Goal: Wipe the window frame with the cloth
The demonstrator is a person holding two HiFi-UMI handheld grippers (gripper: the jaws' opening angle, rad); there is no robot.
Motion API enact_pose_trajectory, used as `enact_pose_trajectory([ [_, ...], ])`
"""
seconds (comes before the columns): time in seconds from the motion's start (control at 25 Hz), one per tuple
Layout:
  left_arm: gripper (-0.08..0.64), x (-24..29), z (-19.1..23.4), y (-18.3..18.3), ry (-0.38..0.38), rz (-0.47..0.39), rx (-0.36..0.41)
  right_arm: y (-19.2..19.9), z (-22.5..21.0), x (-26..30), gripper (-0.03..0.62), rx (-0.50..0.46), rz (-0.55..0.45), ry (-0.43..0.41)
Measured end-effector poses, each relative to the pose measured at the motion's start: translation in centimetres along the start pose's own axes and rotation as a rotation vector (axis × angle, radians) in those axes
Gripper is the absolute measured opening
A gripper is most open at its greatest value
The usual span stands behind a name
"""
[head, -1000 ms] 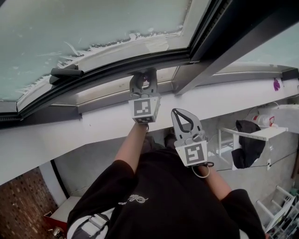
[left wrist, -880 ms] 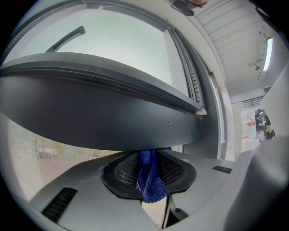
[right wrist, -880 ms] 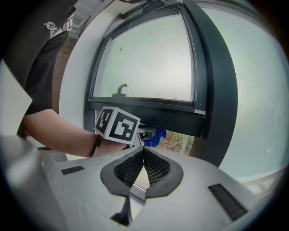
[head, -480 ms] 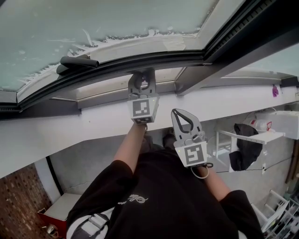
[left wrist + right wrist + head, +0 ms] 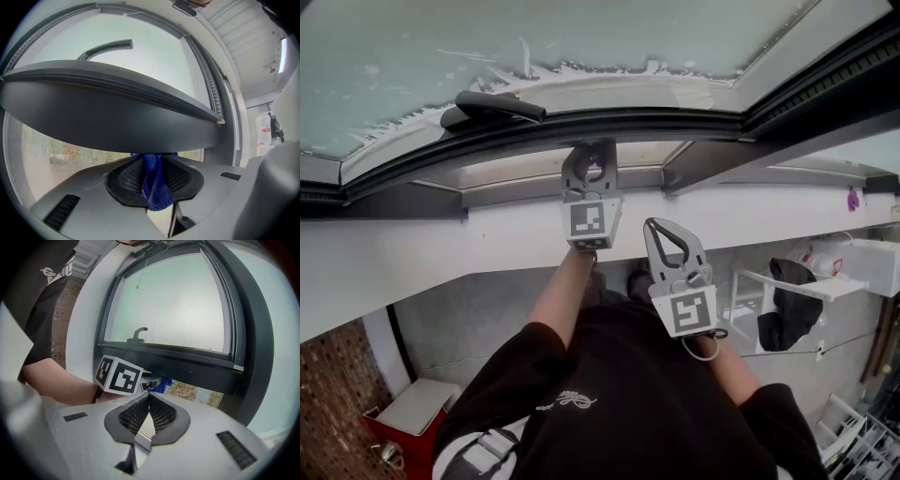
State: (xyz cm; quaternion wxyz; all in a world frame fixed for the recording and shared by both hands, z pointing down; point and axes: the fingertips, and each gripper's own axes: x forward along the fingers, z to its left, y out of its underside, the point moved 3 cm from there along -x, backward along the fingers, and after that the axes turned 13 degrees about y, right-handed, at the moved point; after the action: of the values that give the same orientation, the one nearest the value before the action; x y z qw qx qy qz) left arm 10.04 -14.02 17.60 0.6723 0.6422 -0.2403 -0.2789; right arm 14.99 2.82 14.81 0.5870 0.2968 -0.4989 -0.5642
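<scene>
Nearest, my right gripper waits idle, jaws shut on nothing. Beyond it my left gripper pinches the blue cloth, whose top is up against the lower edge of the dark frame, about midway along it. Wiping looks under way to me; next I should slide the cloth sideways along that edge toward a corner, pressing firmly without loosening the pinch

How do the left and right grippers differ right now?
The left gripper is shut on the blue cloth; the right gripper is shut with nothing between its jaws. The left gripper reaches up to the dark window frame; the right gripper hangs lower, short of it. Both are the same grey two-jaw type.
</scene>
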Motion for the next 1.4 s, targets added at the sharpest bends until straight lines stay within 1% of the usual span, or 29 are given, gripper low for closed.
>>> enact_pose_trajectory([
  [0.12, 0.092, -0.8, 1.0, -0.1, -0.007, -0.004, 0.0, -0.5, 1.0, 0.6, 0.006, -0.008, -0.001, -0.012],
  [0.48, 0.092, -2.6, 3.3, -0.3, -0.027, 0.001, 0.039, -1.6, 3.4, 2.3, 0.006, 0.023, -0.018, -0.045],
  [0.68, 0.092, -3.5, 4.5, -0.4, -0.037, -0.008, 0.043, -2.3, 4.5, 3.1, 0.006, 0.003, -0.024, -0.066],
  [0.84, 0.092, -4.2, 5.3, -0.4, -0.049, -0.006, 0.038, -2.6, 5.3, 3.5, 0.006, 0.008, -0.025, -0.079],
  [1.04, 0.092, -5.2, 6.5, -0.5, -0.058, -0.004, 0.056, -3.1, 6.6, 4.0, 0.006, 0.01, -0.035, -0.094],
  [1.2, 0.092, -6.0, 7.5, -0.6, -0.074, 0.001, 0.061, -3.4, 7.5, 4.3, 0.006, -0.007, -0.029, -0.117],
  [1.4, 0.092, -7.0, 8.6, -0.6, -0.089, 0.01, 0.065, -4.1, 8.6, 4.9, 0.006, -0.001, -0.045, -0.13],
])
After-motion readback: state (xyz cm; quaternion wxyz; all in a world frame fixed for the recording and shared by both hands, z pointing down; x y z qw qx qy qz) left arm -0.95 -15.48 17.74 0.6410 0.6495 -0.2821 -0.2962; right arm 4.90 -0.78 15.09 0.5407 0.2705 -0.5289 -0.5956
